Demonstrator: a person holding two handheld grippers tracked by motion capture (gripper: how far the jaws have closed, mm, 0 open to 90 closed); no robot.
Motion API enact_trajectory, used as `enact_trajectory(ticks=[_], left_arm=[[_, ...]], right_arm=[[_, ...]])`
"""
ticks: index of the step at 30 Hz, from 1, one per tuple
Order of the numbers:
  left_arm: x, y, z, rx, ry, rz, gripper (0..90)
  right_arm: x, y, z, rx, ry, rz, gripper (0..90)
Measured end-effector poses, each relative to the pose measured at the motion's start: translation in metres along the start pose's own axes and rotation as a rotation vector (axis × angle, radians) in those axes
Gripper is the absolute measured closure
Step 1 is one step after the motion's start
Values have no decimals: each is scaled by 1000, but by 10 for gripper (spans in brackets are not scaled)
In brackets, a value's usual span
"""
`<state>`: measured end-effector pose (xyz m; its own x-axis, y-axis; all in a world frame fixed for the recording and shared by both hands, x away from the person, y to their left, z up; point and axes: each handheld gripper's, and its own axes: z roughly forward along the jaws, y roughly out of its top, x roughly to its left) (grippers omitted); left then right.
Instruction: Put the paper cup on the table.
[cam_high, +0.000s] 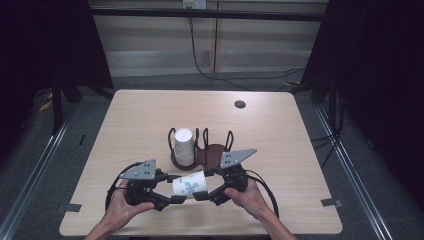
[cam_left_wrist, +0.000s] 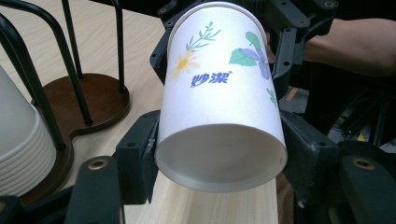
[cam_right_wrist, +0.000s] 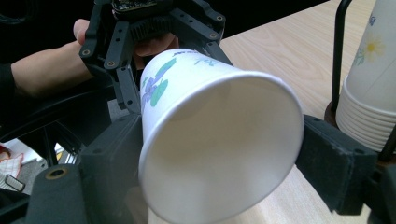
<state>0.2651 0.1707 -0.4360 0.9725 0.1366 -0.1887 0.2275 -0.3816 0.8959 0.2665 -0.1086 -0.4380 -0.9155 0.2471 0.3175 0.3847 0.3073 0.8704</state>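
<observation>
Left hand-held gripper: jaws clamped on the base end of the paper cup; in the left gripper view the two pads sit against opposite sides of the wall just behind the bottom rim.
Paper cup: lies on its side in the air above the near edge of the table, between the two grippers, base to the left and mouth to the right; white with a floral print.
Right hand-held gripper: jaws set wide, one on each side of the cup's open mouth; in the right gripper view the pads appear to touch the rim region, but a firm press cannot be confirmed.
Cup holder: dark wooden base with black wire loops, behind the grippers; a stack of cups stands upside down in its left bay, the right bay is empty.
Handling, judged: very light, thin-walled, smooth; the mouth will oval or crease under a hard squeeze.
Grip point, judged: near the base, where the bottom disc stiffens the wall; at the mouth, use light pressure on the rolled rim.
</observation>
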Motion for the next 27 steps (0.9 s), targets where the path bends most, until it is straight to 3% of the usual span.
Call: enact_trajectory(ticks=[8, 14, 27], left_arm=[[0, -1, 1, 9, -5, 2, 364], [3, -2, 3, 17, -11, -16, 355], [6, -3, 5, 35, 11, -46, 288]], right_arm=[[1, 0, 3, 10, 1, -6, 182], [-2, 1, 0, -12, 3, 18, 207], [-2, 4, -1, -34, 7, 28, 254]])
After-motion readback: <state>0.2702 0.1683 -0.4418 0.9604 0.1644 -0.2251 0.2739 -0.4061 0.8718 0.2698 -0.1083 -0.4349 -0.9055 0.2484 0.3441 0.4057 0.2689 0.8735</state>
